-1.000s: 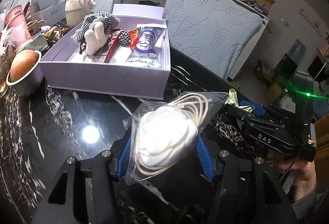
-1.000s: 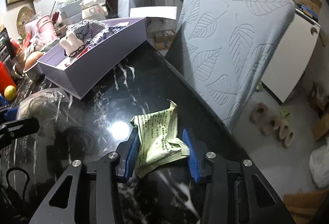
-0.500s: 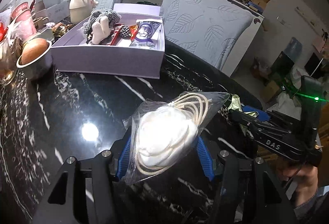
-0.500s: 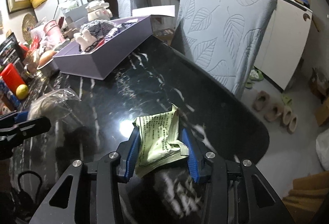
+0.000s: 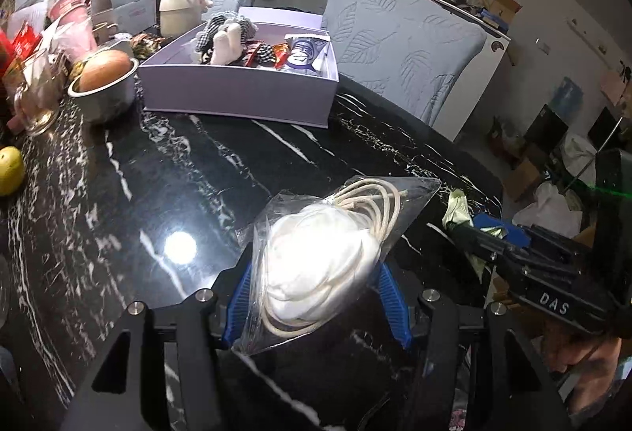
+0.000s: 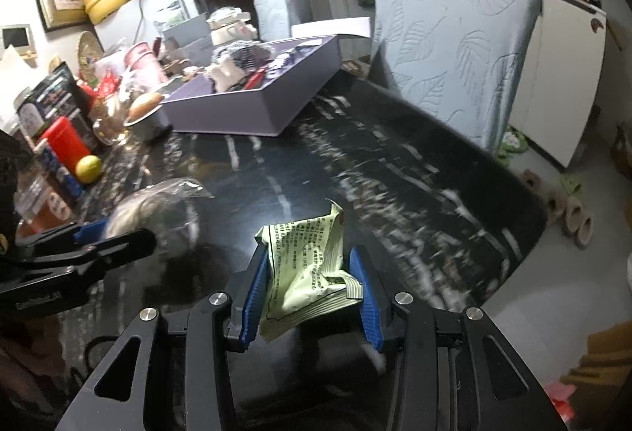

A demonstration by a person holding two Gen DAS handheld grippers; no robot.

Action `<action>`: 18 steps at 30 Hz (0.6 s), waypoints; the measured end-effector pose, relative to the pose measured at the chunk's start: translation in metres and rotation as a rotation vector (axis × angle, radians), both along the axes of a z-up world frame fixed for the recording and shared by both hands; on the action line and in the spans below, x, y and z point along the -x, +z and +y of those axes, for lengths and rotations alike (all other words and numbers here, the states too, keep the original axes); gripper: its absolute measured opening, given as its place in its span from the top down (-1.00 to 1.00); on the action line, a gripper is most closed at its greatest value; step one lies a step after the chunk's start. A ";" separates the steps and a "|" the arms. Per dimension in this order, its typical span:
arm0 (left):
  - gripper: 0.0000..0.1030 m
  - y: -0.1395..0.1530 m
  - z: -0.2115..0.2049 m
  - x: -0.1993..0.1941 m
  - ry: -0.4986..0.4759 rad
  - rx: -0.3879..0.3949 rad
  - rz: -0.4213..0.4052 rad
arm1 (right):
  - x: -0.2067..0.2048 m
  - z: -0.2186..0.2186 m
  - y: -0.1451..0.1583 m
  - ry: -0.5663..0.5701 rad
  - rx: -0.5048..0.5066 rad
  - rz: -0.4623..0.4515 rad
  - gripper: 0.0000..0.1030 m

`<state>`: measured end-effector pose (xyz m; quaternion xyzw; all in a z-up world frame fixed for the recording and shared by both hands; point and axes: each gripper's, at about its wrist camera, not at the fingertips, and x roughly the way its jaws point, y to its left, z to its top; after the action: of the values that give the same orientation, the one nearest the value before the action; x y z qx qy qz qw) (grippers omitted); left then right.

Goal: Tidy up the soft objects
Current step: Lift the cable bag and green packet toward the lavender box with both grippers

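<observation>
Left gripper (image 5: 316,296) is pinching a crinkly clear bag (image 5: 335,253) holding a soft white mask; right gripper (image 6: 310,287) is squeezing a crumpled pale-green packet (image 6: 308,273). Both are hanging over the glossy black marble table (image 5: 158,194), well short of the lilac box (image 5: 237,91).

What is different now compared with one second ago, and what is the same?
Both tools have drawn back from the lavender box, which now looks farther away, with more black marble table showing before it. The left tool stays shut on the bagged white mask; the right tool stays shut on the green packet. The box's contents look unchanged.
</observation>
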<state>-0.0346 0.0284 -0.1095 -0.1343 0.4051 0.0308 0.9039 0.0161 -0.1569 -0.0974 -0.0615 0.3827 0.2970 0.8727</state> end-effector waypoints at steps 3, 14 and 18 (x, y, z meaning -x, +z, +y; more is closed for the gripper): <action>-0.10 0.004 0.003 0.006 0.012 -0.009 -0.005 | 0.011 0.007 0.002 0.030 -0.017 -0.001 0.21; -0.10 0.008 0.016 0.015 0.062 0.004 -0.028 | 0.020 0.036 -0.006 0.120 -0.025 0.037 0.30; -0.10 0.001 0.023 0.017 0.063 0.017 -0.006 | 0.016 0.036 -0.012 0.110 -0.026 0.053 0.30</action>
<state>-0.0515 0.0510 -0.1088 -0.1546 0.3984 0.0555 0.9024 0.0001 -0.1205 -0.1094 -0.0630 0.3979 0.3510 0.8453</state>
